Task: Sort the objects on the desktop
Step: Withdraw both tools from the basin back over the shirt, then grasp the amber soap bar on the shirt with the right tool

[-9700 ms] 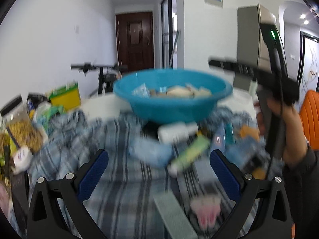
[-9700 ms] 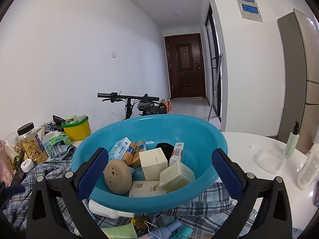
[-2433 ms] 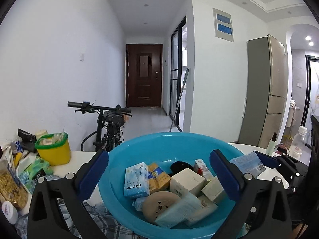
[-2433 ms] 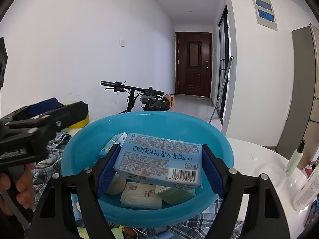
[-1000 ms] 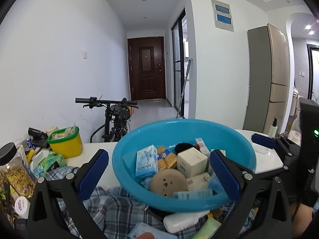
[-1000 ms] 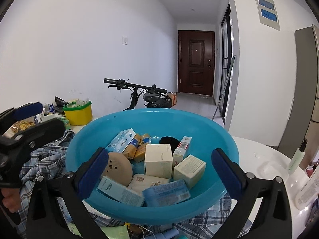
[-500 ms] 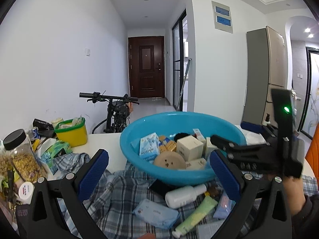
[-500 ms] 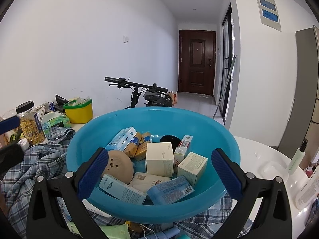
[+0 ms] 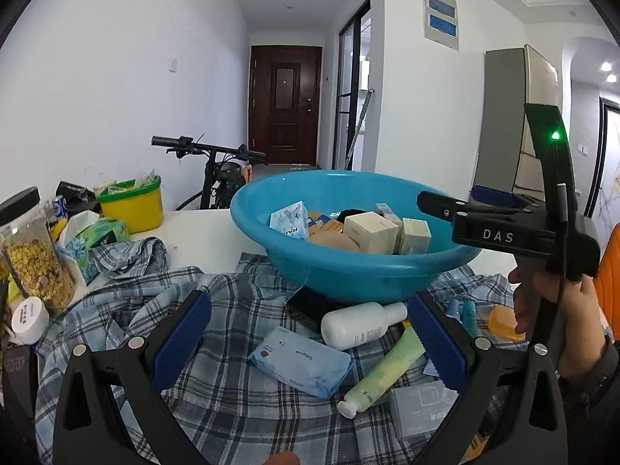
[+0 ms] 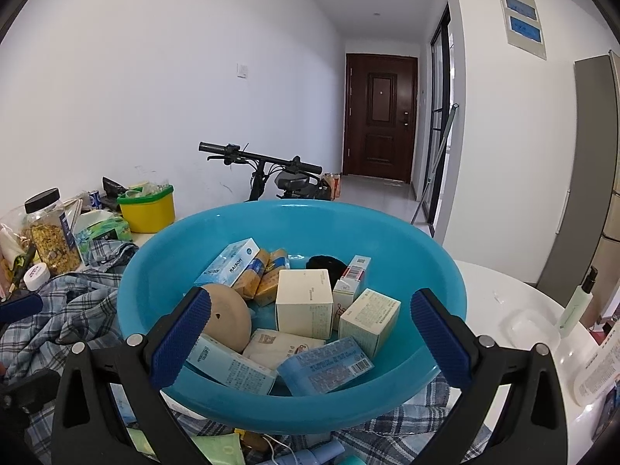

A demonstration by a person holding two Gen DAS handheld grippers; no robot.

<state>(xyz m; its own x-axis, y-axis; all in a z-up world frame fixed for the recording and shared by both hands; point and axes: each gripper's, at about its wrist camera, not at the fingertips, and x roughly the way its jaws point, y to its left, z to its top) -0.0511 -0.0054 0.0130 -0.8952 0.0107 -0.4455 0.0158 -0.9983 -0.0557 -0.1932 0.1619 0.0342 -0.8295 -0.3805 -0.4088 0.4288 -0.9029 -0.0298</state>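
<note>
a round blue plastic basin (image 9: 348, 271) sits on a rumpled blue-and-white plaid cloth (image 9: 217, 310) spread over a white table (image 10: 515, 298). the left gripper (image 9: 308, 333) hangs over the cloth in front of the basin, its ribbed blue pads (image 9: 180, 339) spread wide with nothing between them. below that gap lie a soft light-blue wipes pack (image 9: 300, 360), a white bottle on its side (image 9: 362, 323) touching the basin's base, a pale green tube (image 9: 381, 372) and a grey carton (image 9: 424, 407); a dark flat thing (image 9: 310, 306) pokes out from under the basin.

to the right in the left wrist view, a hand (image 9: 558, 310) grips the black handle of the right gripper (image 10: 308, 333), which reaches over the basin's rim.

only the right wrist view looks down into the basin: a cream cube box (image 10: 304, 302), a smaller printed carton (image 10: 368, 317), a light-blue raison box (image 10: 228, 263), two yellow packets (image 10: 265, 271), a tan domed disc (image 10: 228, 316), a red-and-white box (image 10: 352, 275), a black lump (image 10: 325, 261), a flat blue box with a barcode (image 10: 325, 364), another pale box (image 10: 228, 364) and a cream pouch (image 10: 283, 343). this gripper's pads are likewise wide apart and hold nothing.

along the left edge stand a yellow tub with a green rim (image 9: 131, 205), a tissue box (image 9: 93, 236), a clear jar of yellow dried bits (image 9: 35, 259) and a small white pot (image 9: 29, 317). the right view alone shows a slim green pump bottle (image 10: 577, 306) and a clear lidded dish (image 10: 531, 329) on bare tabletop. a bicycle (image 10: 271, 172) stands behind, before a brown door (image 10: 379, 120).
</note>
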